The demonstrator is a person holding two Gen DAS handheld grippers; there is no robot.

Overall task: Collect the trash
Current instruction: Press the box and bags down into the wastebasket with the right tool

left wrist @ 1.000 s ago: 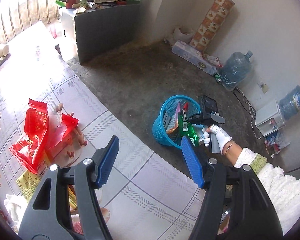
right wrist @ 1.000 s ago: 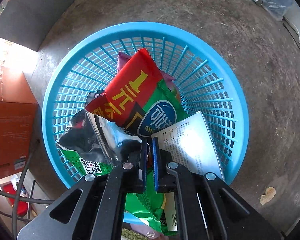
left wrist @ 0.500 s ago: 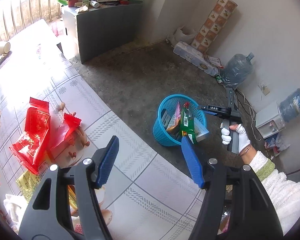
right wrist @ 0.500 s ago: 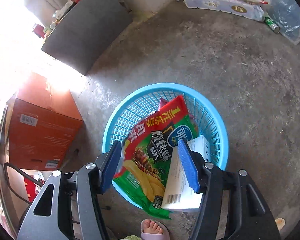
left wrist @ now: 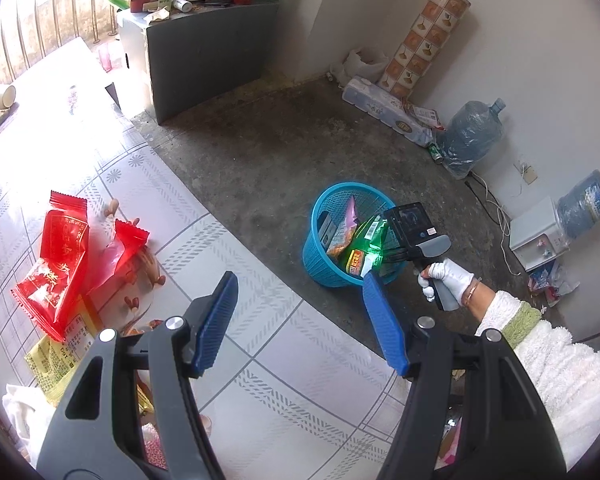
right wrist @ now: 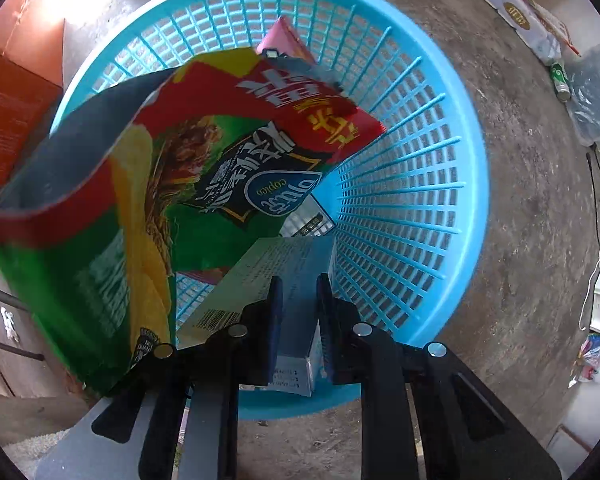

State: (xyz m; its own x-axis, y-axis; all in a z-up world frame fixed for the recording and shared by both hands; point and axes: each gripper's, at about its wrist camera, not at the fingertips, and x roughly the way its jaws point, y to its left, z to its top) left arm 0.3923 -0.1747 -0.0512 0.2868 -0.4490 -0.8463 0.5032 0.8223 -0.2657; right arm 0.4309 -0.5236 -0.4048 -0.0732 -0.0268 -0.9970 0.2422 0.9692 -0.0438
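Reaching right gripper (right wrist: 298, 316) over basket (right wrist: 440, 160), left gripper (left wrist: 300, 320) raised

**Two wrist views, one basket**

The left wrist camera sits high above the tiled table (left wrist: 260, 320), facing out over the floor toward the blue basket (left wrist: 324, 264), which lies well off. The right wrist camera hangs close over that basket (right wrist: 452, 184), looking straight down into it. Both views share it.

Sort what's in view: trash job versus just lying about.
Job: blue basket, chip bag, white carton, red wrappers, right gripper, left gripper.
Lying about: water jug, grey cabinet, tissue pack.
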